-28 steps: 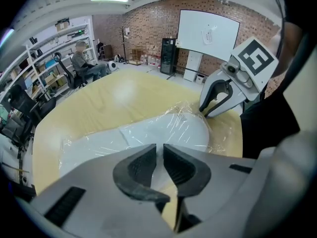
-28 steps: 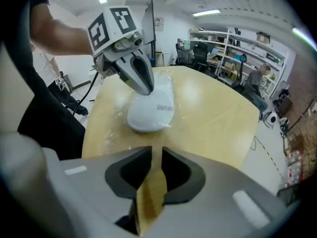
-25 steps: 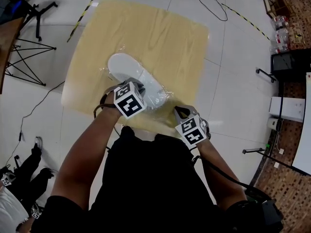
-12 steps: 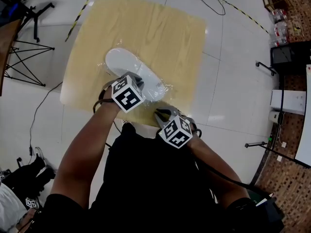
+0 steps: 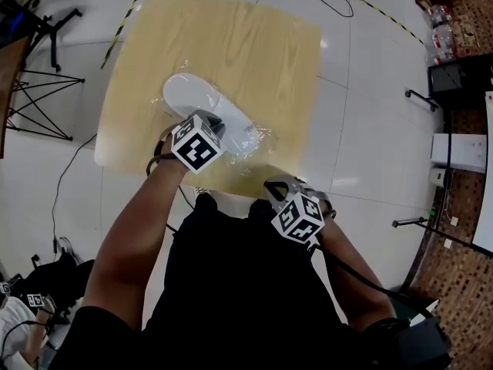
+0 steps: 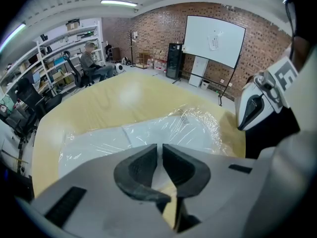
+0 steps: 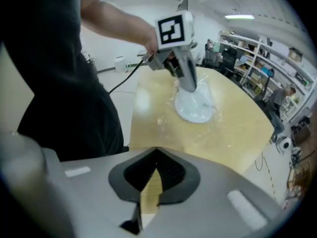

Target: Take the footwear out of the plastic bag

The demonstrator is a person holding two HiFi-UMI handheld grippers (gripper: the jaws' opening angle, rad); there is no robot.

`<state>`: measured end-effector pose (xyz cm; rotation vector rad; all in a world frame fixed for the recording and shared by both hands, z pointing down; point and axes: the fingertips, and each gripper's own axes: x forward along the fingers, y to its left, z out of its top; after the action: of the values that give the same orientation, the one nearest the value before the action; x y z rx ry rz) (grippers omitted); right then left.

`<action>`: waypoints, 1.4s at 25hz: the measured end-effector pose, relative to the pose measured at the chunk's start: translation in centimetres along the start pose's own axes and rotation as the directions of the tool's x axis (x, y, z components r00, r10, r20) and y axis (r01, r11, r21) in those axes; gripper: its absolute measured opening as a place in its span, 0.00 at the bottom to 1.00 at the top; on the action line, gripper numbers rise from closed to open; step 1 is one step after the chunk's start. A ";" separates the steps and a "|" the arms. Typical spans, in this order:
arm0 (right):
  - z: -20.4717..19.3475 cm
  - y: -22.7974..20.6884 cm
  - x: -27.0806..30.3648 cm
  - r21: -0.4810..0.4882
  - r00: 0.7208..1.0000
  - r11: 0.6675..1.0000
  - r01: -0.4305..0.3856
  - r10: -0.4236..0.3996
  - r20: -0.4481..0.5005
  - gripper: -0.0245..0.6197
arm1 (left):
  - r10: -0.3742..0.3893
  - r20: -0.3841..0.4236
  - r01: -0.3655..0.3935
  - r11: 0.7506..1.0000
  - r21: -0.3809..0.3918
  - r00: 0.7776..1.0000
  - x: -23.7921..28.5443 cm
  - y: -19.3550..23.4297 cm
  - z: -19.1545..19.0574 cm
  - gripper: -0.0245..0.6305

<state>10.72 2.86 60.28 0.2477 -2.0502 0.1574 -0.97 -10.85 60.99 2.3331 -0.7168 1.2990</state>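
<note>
At the far left of the head view a black metal stand (image 5: 35, 99) is cut off by the picture's edge; beside it the pale wooden table (image 5: 262, 52) bears a white slipper (image 5: 189, 99), lying flat inside a crinkled clear plastic bag (image 5: 260, 139); no brand can be read on either. The only print is the black-and-white square pattern on each marker cube (image 5: 199, 142); the marks on the whiteboard (image 6: 214, 41) are too small to read. The slipper's near end is hidden under the left gripper (image 6: 159, 152), whose tip rests on the bag at that end; its jaws are drawn almost together, with only a thin slit between the pads; whether any film is pinched there is hard to make out; the slipper stretches away just ahead of them. Farther right, the right gripper (image 7: 156, 155) hovers at the table's near edge, short of the bag and not touching it; its jaws meet tip to tip on nothing, and bare tabletop shows through the gap behind the tips.
</note>
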 end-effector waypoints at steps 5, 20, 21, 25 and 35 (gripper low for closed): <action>5.1 -3.7 0.8 0.183 0.984 0.983 0.028 -0.059 0.167 0.10 | -0.013 0.013 0.014 0.997 -0.073 1.000 -0.1 0.3 -0.3 0.09; 0.8 -1.9 2.4 0.181 0.998 0.982 0.045 -0.052 0.035 0.23 | 0.011 0.017 -0.011 0.999 -0.036 1.000 -0.1 0.0 -0.1 0.09; 0.4 -1.8 2.2 0.163 0.999 0.986 0.035 -0.035 -0.001 0.23 | 0.012 0.018 -0.012 0.999 -0.036 1.000 -0.1 0.0 -0.1 0.09; 1.3 -5.1 0.6 0.147 0.995 0.984 0.098 -0.099 -0.001 0.19 | 0.024 0.020 -0.024 0.999 -0.032 0.999 0.0 0.1 -0.2 0.09; 0.8 -8.7 2.6 0.228 0.987 0.963 0.140 -0.155 0.047 0.14 | 0.034 0.011 -0.033 0.999 -0.033 0.999 0.1 -0.2 -0.1 0.09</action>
<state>10.95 -6.07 62.20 0.5511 -2.0690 0.2923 -0.90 -10.68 61.17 2.3136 -0.7783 1.2792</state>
